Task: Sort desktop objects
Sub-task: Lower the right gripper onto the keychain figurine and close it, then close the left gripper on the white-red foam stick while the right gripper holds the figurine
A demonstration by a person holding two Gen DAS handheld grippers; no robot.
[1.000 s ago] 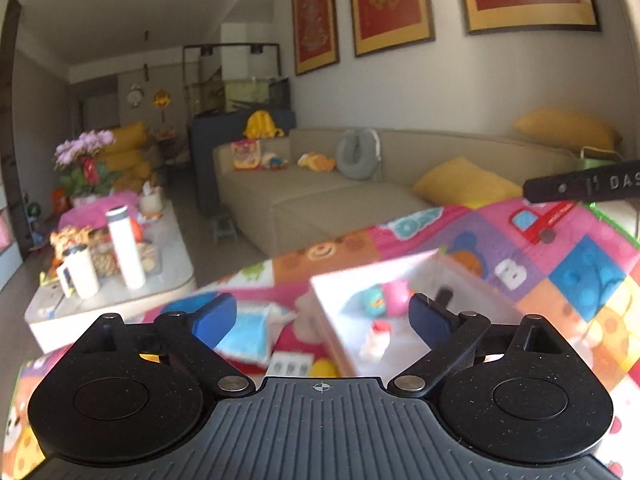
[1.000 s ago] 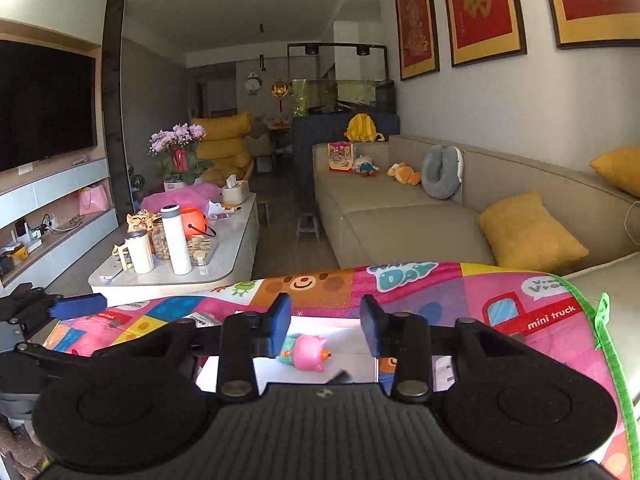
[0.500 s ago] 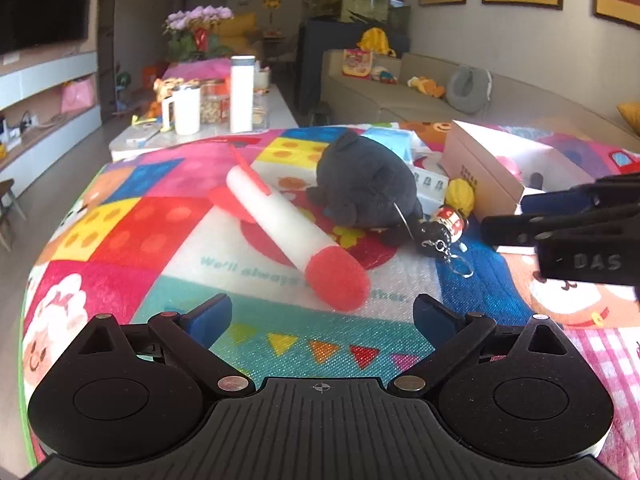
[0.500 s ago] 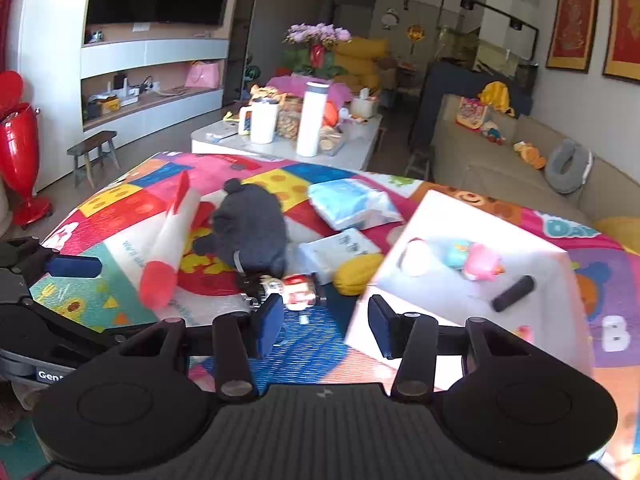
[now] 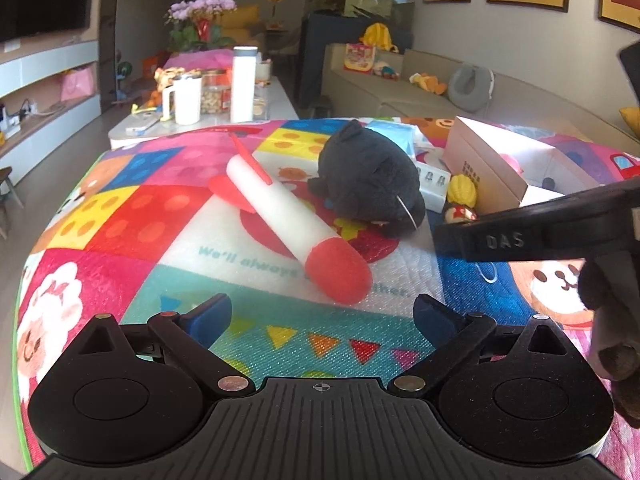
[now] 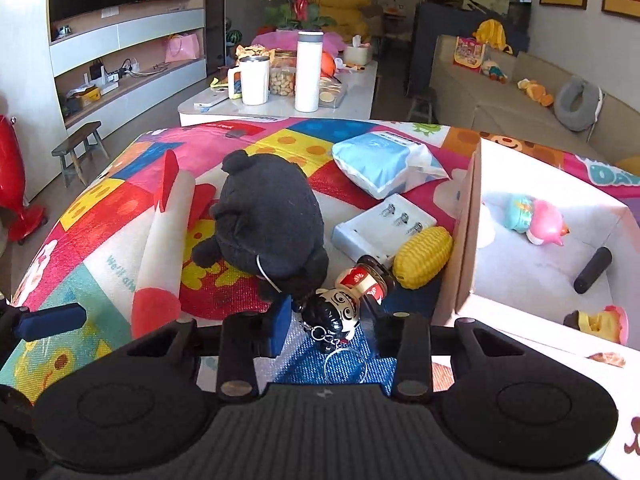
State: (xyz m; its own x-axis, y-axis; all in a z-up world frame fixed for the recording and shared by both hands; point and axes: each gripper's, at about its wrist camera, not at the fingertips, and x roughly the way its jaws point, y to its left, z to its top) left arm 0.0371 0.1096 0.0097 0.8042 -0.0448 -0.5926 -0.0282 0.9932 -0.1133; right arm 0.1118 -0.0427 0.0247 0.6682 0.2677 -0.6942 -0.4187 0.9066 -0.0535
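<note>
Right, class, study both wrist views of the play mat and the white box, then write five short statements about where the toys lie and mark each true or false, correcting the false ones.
1. The doll keychain lies between the right gripper's fingers. True.
2. The yellow corn toy is inside the white box. False: it lies on the mat, against the box's outer wall.
3. The left gripper is shut on the foam rocket. False: its jaws are open, the rocket lies ahead of them.
4. A pink toy lies in the box. True.
5. The black plush lies between the rocket and the battery charger. True.
</note>
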